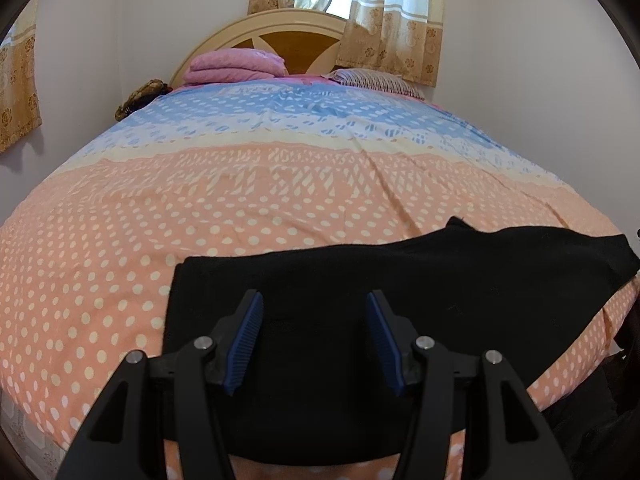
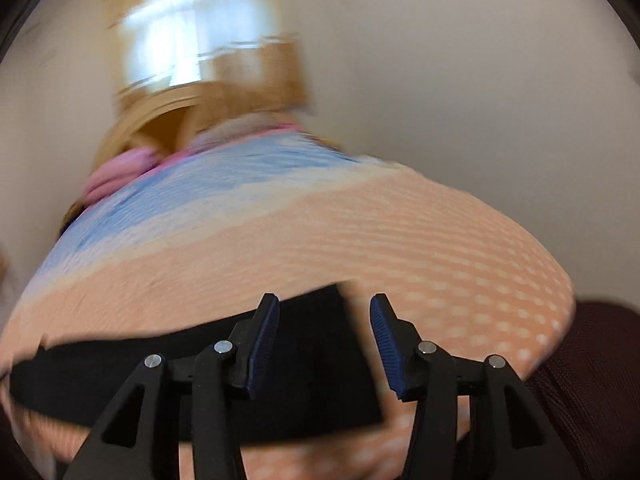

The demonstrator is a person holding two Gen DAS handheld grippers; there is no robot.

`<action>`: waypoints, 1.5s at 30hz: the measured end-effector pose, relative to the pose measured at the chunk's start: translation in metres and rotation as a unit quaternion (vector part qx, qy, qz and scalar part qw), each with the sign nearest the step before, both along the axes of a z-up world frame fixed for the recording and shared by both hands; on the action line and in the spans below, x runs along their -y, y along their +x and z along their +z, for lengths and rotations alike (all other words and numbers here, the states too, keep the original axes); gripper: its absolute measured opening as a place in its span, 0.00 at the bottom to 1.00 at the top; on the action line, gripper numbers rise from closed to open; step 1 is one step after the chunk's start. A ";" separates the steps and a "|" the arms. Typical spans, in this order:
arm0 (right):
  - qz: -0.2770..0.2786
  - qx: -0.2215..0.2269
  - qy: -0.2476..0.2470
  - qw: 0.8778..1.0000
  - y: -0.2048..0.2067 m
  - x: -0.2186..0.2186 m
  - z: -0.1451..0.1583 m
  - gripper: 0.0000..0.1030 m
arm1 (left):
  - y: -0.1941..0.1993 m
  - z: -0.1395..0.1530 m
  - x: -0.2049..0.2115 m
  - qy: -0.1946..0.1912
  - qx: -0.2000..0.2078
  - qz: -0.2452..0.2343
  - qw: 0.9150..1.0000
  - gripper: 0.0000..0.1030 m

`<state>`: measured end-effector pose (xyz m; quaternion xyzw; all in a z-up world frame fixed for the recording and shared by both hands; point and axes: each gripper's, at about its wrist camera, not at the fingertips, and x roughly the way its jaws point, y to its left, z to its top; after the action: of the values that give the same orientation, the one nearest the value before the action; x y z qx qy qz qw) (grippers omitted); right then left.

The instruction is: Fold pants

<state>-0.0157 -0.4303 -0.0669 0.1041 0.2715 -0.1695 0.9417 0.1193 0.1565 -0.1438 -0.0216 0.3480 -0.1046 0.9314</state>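
Note:
Black pants (image 1: 360,280) lie folded in a flat band across the near end of the bed. In the left wrist view my left gripper (image 1: 315,308) hovers over their left part, jaws apart, with nothing between the blue pads (image 1: 244,340). The right wrist view is blurred by motion. There the pants (image 2: 180,360) stretch from the left edge to about the middle, ending in a straight right edge. My right gripper (image 2: 325,312) is open above that right edge, its pads (image 2: 384,344) clear of the cloth.
The bed has a peach and blue dotted cover (image 1: 240,184). A folded pink blanket (image 1: 236,65) and a striped pillow (image 1: 376,80) lie by the headboard (image 1: 280,32). Curtains (image 1: 384,16) hang behind. Dark maroon cloth (image 2: 592,380) shows at the right.

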 end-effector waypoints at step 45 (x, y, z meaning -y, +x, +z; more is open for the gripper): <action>0.404 -0.224 0.279 0.842 0.308 -0.386 -0.095 0.46 | -0.016 -0.031 0.106 -0.016 0.004 -0.100 0.995 0.76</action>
<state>0.2919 -0.0447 -0.1616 0.2024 0.5285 0.2905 0.7716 0.1028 0.0509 -0.1747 -0.0010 0.3433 -0.2030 0.9170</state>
